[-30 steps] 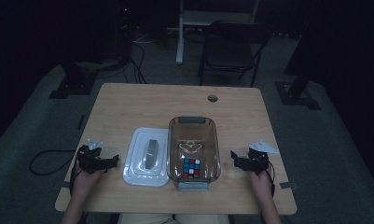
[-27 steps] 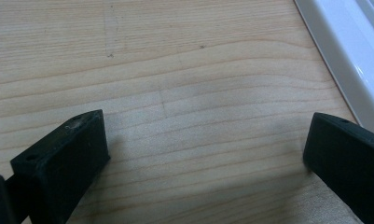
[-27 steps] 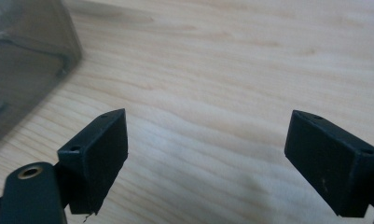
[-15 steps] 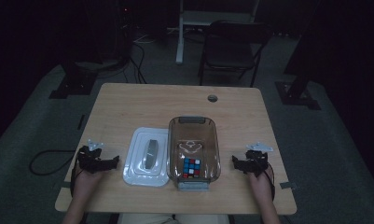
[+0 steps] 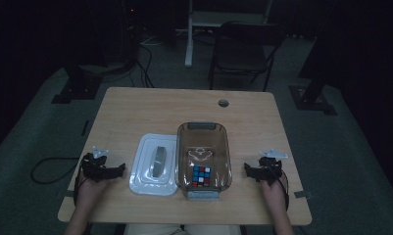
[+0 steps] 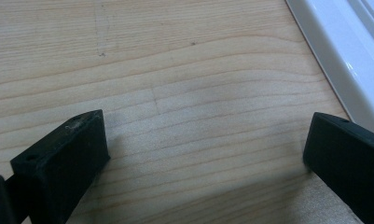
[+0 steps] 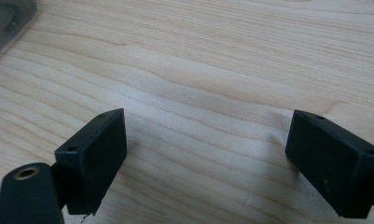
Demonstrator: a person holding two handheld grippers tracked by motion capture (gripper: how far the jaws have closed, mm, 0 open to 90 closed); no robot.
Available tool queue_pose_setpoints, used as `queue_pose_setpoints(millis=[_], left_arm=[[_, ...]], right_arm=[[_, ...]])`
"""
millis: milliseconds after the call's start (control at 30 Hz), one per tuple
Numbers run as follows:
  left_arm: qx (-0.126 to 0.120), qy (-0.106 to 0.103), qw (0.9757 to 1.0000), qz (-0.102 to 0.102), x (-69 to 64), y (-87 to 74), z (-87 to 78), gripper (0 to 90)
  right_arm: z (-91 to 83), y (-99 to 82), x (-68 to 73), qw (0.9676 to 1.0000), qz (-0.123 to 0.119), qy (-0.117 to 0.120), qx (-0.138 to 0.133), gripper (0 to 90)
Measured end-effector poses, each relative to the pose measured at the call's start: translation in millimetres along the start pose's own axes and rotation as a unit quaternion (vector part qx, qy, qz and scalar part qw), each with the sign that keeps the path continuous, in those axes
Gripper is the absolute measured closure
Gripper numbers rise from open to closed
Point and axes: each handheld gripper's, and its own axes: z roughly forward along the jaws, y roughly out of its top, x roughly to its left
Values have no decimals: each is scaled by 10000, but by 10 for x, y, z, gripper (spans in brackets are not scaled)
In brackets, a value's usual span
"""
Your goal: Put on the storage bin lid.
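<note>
Both grippers, left (image 5: 119,170) and right (image 5: 247,170), sit spread wide and empty, lid (image 5: 154,164) at 9 o'clock of the box (image 5: 204,155), so a sloppy grab could probably skid that slick lid away.

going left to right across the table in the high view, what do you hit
left gripper → white lid, lying flat → clear brown container with the colour cube inside → right gripper. Both grippers rest open on the wooden table, apart from the lid and container.
</note>
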Motion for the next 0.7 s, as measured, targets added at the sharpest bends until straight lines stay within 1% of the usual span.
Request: queue_pose_setpoints(millis=[67,100,133,200,333,400,533,567,633,700], left_arm=[[81,16,10000,-19,-12,12,-8,6],[134,6,9999,-47,-17,22,-14,6],[161,-57,9998,-70,-22,31,-21,6],[191,-55,9997,-109,-37,46,-34,6],[216,-129,9996,-125,-58,55,-22,6],[209,-110,9996,-142,-73,68,-35,6],[107,-120,9998,-151,-105,117,-110,6],[92,-143,9998,-132,-122,132,-130,6],[42,-159,9999,0,-174,160,-169,6],[6,-244,9997,59,-215,185,-193,6]], right_arm=[[0,0,0,10000,0,0,0,122],[0,0,0,10000,1,0,0,122],[0,0,0,10000,1,0,0,122],[0,0,0,10000,2,0,1,122],[0,0,1,10000,6,1,2,122],[0,0,1,10000,6,1,2,122],[0,0,0,10000,5,1,2,122],[0,1,1,10000,9,2,1,122],[0,1,1,10000,10,2,1,122],[0,0,1,10000,5,0,2,123]])
